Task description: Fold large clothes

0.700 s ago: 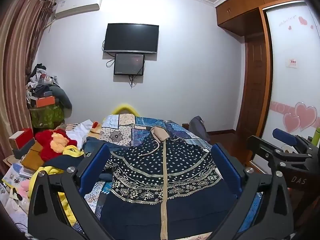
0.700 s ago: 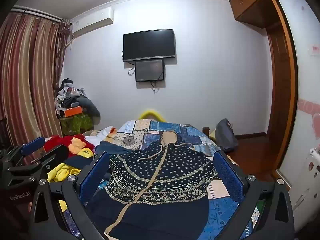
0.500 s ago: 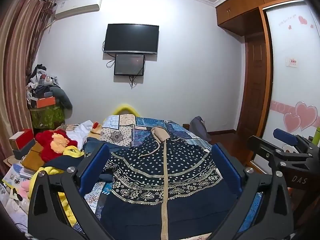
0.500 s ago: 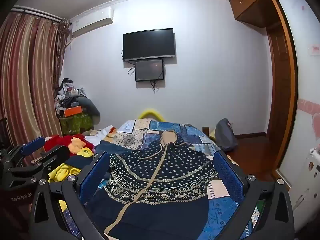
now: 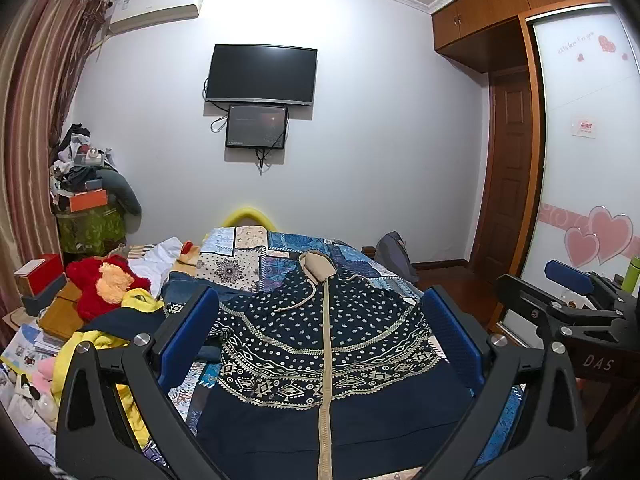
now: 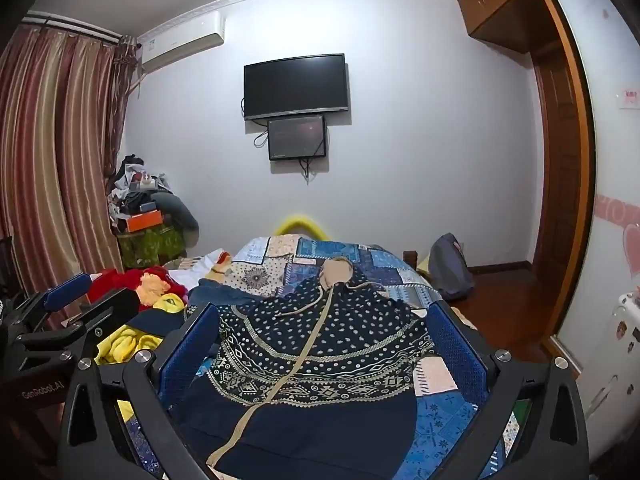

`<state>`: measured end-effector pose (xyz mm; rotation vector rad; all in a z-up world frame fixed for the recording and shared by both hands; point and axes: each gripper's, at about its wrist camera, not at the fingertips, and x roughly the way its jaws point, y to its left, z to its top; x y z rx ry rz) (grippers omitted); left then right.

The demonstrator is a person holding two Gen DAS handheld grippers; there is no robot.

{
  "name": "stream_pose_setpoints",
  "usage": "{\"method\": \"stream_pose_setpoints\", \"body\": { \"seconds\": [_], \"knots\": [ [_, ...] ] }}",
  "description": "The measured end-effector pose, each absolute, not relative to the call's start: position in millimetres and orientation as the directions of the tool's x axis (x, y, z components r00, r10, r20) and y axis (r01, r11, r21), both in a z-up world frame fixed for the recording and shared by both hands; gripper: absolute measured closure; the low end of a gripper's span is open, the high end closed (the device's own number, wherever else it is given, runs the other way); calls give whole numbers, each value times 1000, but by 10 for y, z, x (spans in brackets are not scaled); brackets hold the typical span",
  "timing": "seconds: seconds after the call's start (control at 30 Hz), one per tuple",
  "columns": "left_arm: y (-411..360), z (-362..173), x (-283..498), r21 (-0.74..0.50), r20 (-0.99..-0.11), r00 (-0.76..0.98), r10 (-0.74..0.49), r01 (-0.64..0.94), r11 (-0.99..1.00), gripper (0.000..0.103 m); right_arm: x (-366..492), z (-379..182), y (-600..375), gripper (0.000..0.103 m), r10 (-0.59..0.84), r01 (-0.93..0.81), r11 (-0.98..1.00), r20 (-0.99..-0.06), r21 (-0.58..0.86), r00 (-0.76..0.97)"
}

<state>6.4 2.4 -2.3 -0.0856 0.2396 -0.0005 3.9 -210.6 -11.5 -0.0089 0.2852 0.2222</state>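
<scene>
My jaws gape wide on both my left gripper (image 5: 320,340) and right gripper (image 6: 322,344), holding nothing. Both hover above the navy, cream-patterned zip hoodie (image 5: 324,344) spread flat, apparently, on the blue patchwork quilt (image 6: 320,250).

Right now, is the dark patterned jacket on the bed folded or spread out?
Spread out. The jacket lies flat on the bed, front up, zipper line straight, hood at the far end. No fold shows.

Two grippers were counted: the left gripper (image 5: 320,344) and the right gripper (image 6: 322,346), each with two blue-padded fingers set wide apart. One navy patterned hooded jacket (image 5: 324,344) lay on one patchwork quilt (image 5: 240,258). Two wall screens were present at upper centre: one television (image 5: 262,74), one smaller monitor (image 5: 256,126). One air conditioner (image 5: 156,2), one red plush toy (image 5: 106,284), one grey backpack (image 6: 450,268).
</scene>
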Motion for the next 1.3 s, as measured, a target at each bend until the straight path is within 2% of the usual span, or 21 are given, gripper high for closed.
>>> {"method": "stream_pose_setpoints", "body": {
  "seconds": [1.3],
  "knots": [
    [58, -43, 105, -101, -242, 970, -22, -2, 995, 0, 121, -227, -2017, 0, 197, -203, 979, -287, 8, 938]
  ]
}}
